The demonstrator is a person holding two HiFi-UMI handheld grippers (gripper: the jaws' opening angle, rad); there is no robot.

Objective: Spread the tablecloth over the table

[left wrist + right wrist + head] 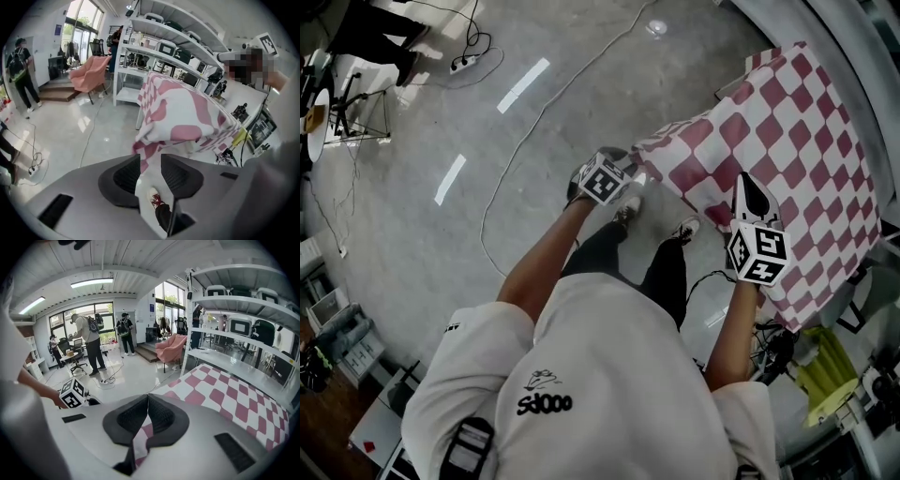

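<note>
Pinching tablecloth [225, 394], unseen overhead: right gripper [148, 398]

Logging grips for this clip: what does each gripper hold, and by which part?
Right gripper is shut on the tablecloth at its near edge; left gripper open, holding nothing.

Soft matt cloth tablecloth [787, 141]; glossy smooth floor [581, 66].

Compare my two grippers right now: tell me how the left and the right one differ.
The left gripper has its fingers apart, gripping nothing; the right gripper has its fingers shut on the red-and-white checked tablecloth. The left gripper hangs over the grey floor beside the cloth's corner; the right gripper sits over the cloth itself. Both are at the cloth's near edge.
</note>
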